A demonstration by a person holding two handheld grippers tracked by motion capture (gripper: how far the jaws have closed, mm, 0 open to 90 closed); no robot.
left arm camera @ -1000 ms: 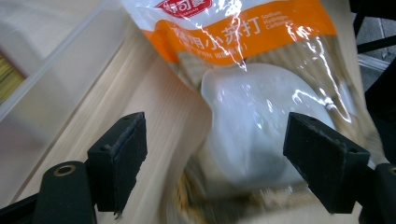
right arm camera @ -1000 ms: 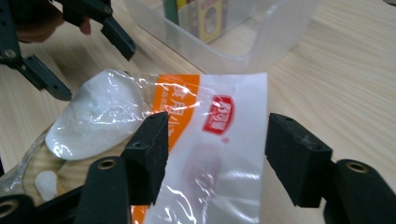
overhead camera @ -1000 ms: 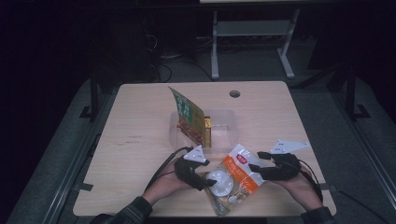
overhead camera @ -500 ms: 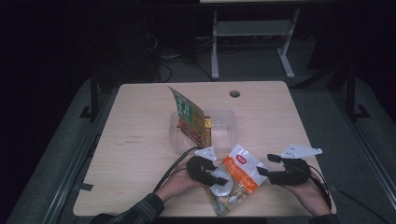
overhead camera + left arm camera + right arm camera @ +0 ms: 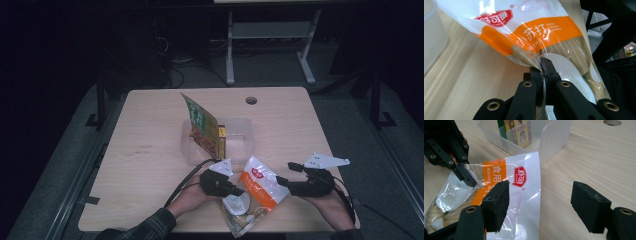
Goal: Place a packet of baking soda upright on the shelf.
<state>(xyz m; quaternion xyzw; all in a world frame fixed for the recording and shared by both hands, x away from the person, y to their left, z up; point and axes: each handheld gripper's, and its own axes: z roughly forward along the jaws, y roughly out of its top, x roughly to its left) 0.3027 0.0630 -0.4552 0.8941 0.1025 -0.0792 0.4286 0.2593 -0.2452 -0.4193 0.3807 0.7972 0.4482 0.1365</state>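
- The bag (image 5: pixel 257 192) lies flat near the front edge of the table (image 5: pixel 150 150), between the two hands. One end of the bag sticks out a little past that front edge.
- The left gripper (image 5: pixel 235 191) has just been closing, and now its jaws pinch the clear edge of the bag (image 5: pixel 534 37) tight. The plastic wrinkles up where they bite.
- The right gripper (image 5: pixel 282 181) sits just beside the other edge of the bag (image 5: pixel 524 195). Its jaws have just been opening and stand wide. One jaw hangs over the bag's edge and the other over bare wood. They do not squeeze anything.
- Both hands rest close to the front edge, so there is little room behind them.
- Farther back, in the middle of the table, stands a clear box (image 5: pixel 235 137). The bag's far corner is near its front wall.
- A green pack (image 5: pixel 200 122) leans up out of the box.
- To the left and right of the box the wood is bare, with lots of room.
- Near the far edge there is a round hole (image 5: pixel 251 100).
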